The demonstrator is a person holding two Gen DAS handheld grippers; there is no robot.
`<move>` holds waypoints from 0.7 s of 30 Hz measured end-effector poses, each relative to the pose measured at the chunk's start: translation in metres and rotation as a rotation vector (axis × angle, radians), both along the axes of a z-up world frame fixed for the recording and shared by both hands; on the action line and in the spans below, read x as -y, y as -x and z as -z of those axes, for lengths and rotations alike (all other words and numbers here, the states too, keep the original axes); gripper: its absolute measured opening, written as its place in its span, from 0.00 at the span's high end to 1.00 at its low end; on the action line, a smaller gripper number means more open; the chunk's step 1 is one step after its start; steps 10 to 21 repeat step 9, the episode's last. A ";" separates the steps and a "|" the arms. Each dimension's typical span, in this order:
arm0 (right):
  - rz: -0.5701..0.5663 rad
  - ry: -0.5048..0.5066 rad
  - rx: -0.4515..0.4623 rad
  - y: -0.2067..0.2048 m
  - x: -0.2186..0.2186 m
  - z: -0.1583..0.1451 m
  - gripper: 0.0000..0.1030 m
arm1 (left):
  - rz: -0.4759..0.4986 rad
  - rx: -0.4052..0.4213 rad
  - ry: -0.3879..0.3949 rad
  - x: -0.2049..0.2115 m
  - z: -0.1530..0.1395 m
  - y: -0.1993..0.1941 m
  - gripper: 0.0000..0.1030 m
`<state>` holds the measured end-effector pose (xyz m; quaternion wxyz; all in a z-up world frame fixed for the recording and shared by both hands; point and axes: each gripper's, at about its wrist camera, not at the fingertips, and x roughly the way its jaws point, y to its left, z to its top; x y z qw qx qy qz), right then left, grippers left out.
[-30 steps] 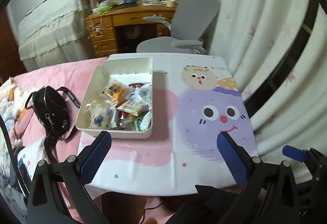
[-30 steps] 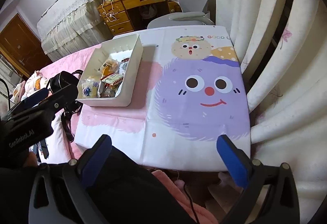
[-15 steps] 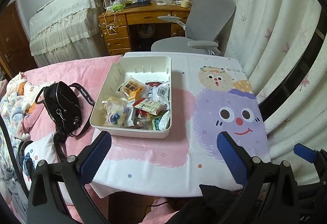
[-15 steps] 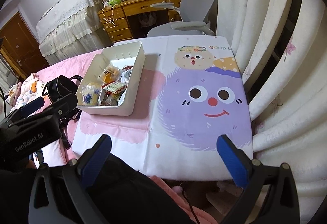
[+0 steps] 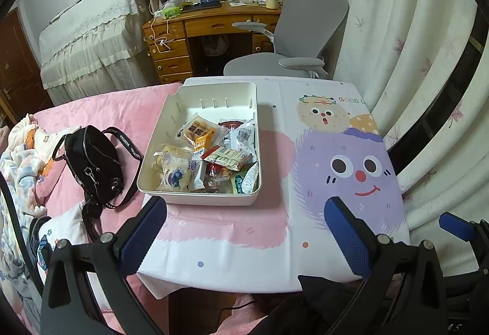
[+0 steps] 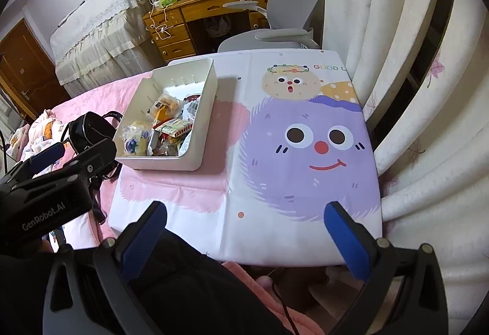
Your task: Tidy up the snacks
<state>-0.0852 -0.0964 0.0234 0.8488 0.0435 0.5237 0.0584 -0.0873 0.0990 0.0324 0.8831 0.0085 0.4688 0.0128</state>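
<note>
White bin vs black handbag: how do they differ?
The white bin is a rigid open box on the printed table cover, full of wrapped snacks. The black handbag is soft, looks zipped shut, and lies on the pink bedding. Neither is touched by tongs.

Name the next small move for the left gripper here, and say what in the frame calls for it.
Probably ease the left gripper forward and down toward the white bin. Its jaws stand open and empty, short of the bin's near wall, while the snack packets lie heaped in the near half. The right gripper, also open, hangs over the table's near edge, farther from the bin.
</note>
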 end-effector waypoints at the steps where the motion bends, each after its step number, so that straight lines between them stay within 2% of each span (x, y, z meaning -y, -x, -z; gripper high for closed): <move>1: -0.001 0.000 0.000 0.000 0.000 0.000 0.00 | -0.001 0.000 0.000 0.000 0.000 0.000 0.00; 21: 0.003 -0.002 -0.004 0.001 0.000 0.004 0.00 | 0.012 -0.001 -0.005 0.000 0.001 -0.001 0.00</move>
